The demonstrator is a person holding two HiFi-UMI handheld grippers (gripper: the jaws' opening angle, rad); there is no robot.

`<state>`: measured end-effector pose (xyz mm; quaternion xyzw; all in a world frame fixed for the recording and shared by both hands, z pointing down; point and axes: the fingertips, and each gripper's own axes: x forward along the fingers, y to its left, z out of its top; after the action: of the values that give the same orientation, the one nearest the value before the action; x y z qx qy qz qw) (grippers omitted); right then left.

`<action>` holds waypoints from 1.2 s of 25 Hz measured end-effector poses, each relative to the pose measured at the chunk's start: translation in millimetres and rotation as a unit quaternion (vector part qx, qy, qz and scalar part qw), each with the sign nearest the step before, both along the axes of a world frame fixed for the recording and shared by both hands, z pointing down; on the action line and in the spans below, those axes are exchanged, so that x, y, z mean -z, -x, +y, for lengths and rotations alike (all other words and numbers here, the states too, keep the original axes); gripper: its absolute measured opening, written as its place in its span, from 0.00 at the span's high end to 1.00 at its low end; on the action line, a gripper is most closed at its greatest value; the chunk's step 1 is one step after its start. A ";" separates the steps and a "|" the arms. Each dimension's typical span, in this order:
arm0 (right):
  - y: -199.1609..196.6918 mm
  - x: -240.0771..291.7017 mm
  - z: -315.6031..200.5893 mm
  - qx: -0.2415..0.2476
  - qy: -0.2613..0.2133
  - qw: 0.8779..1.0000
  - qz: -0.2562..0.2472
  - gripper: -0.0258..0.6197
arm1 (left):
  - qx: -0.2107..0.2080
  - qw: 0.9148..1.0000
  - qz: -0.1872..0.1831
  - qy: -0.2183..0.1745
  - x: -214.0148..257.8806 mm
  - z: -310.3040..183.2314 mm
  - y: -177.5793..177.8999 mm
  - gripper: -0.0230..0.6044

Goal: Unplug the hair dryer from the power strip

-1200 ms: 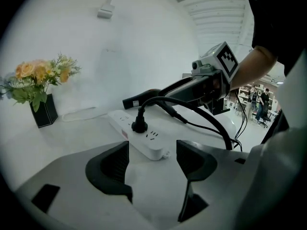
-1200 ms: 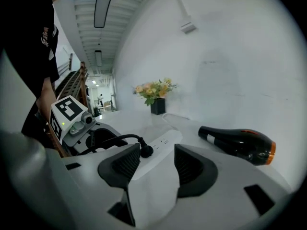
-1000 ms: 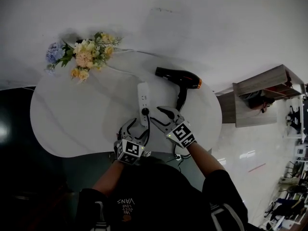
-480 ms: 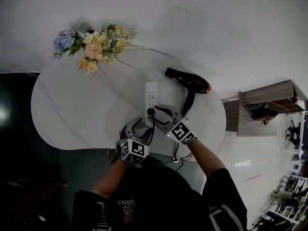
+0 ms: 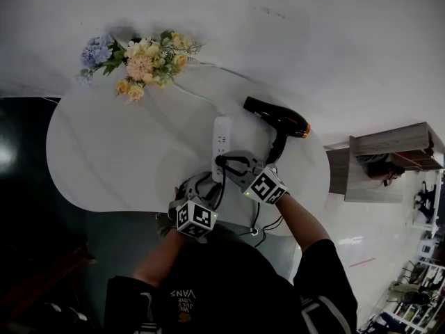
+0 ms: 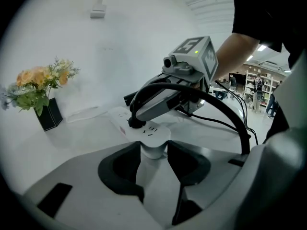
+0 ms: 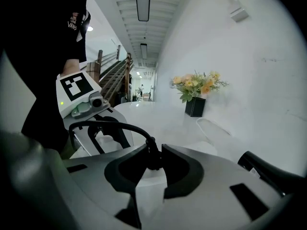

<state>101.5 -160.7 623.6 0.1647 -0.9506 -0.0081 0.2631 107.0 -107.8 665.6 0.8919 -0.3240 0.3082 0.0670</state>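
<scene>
Big open showroom-type hall, by looks. White table [image 5: 104, 158] centre; flower bouquet [image 5: 142, 65] at its far edge, wooden cabinet [image 5: 393, 160] beside it on glossy floor [image 5: 361, 232]; stocked shelves [image 6: 249, 83], staircase [image 7: 112, 67], strip lights [image 7: 143, 1] beyond.

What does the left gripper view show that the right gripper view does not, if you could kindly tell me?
Only the left gripper view shows the socket face of the white power strip, its end between the closing jaws of the left gripper, plus distant shelves. Only the right gripper view shows a railed staircase and the left gripper's marker cube. Both show the black plug between the closing jaws of the right gripper, the yellow flowers in a black square vase and the white table.
</scene>
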 end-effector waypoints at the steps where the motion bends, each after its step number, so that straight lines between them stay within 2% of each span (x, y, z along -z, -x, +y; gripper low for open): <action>1: 0.2 -0.1 -0.4 0.005 -0.003 1.000 0.002 0.80 | -0.001 1.000 0.001 0.002 -0.3 -0.1 -0.1 0.65; 9: 2.3 1.4 0.4 0.021 -0.017 1.000 0.010 0.84 | -0.004 1.000 -0.007 0.009 1.6 -2.0 2.5 0.67; 26: 0.3 5.9 -0.7 -0.018 -0.023 1.000 0.008 0.84 | -0.008 1.000 -0.005 0.017 -2.0 -2.3 2.3 0.69; 30: 2.3 17.0 -2.5 -0.020 -0.032 0.999 -0.010 0.85 | -0.008 1.000 -0.002 0.020 -2.2 -3.4 2.7 0.69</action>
<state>99.2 -163.2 606.6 0.1916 -0.9491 -0.0318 0.2479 104.3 -111.2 667.8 0.8923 -0.3110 0.3170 0.0812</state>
